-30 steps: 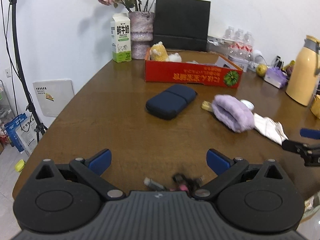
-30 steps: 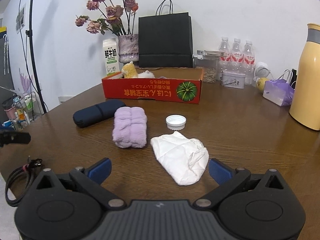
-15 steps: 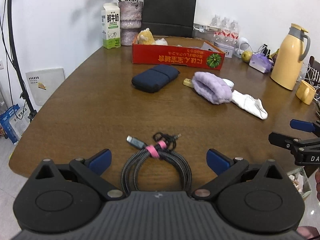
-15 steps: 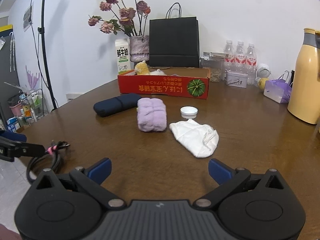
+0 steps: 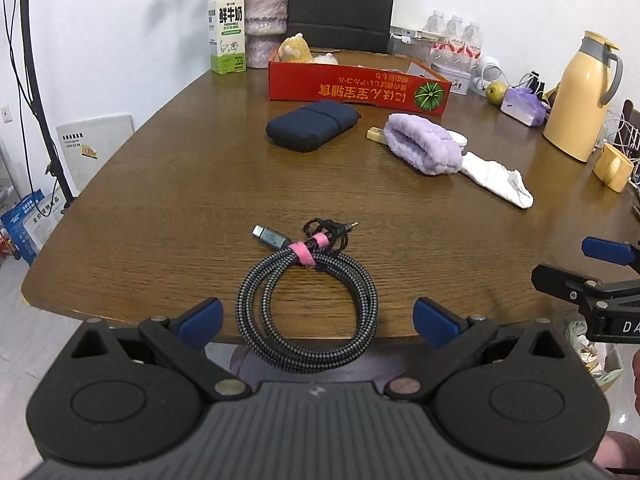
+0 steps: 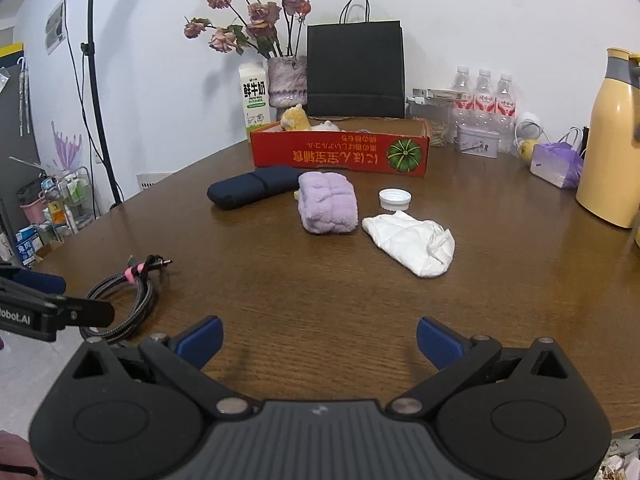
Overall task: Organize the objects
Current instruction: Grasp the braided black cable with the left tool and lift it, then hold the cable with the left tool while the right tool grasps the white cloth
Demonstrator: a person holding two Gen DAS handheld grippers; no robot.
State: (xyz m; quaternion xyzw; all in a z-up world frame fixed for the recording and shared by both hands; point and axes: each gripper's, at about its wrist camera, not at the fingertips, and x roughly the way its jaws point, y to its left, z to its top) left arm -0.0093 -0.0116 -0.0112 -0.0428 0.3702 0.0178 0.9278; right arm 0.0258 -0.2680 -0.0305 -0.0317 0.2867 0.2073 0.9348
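On the wooden table, a coiled cable overhangs the edge between the wide left claw; right claw wide.

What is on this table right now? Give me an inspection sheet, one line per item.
Surface: brown wooden table, bare between items.
Job's things: coiled cable overhanging the near edge; navy case, purple towel, white cloth, bottle cap lying loose; red box holding plush toys.
Clutter: milk carton, vase, black bag, water bottles, yellow flask.
Grippers: left gripper and right gripper open, empty.
Cables: only the coil.
Surroundings: white wall, light stand.
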